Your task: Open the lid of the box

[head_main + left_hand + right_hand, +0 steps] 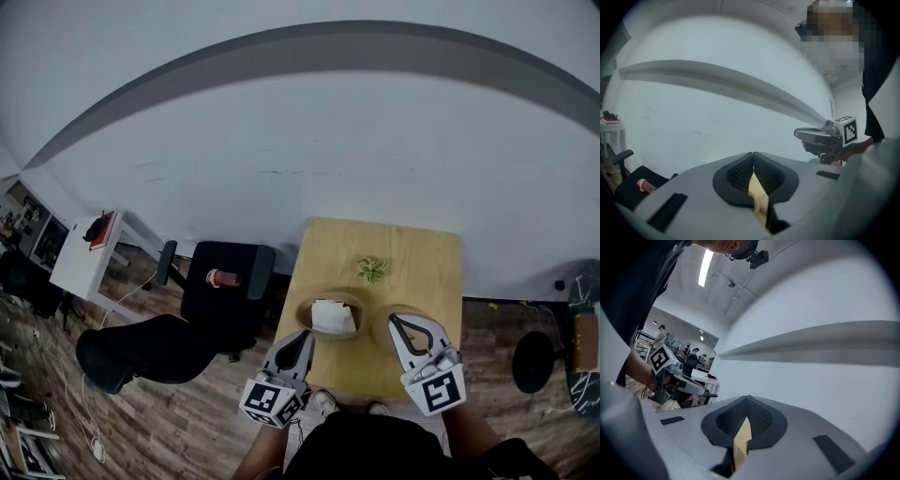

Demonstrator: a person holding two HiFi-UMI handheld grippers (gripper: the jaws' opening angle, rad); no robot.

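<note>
A round wooden box [330, 302] stands open on the wooden table [412, 253], with something white inside it. Just to its right lies a second round wooden piece [382, 325], which looks like the lid; my right gripper covers most of it. My left gripper [307, 334] hovers at the box's near left edge, jaws shut and empty, and its tips meet in the left gripper view [753, 153]. My right gripper [394, 320] is shut too, holding nothing, and its tips [748, 397] touch. Both gripper views look up at the white wall.
A small green plant [371, 270] sits on the table behind the box. A black office chair [225, 281] stands left of the table, a white desk [89, 258] farther left, and a black stool [534, 361] to the right. The wall runs behind the table.
</note>
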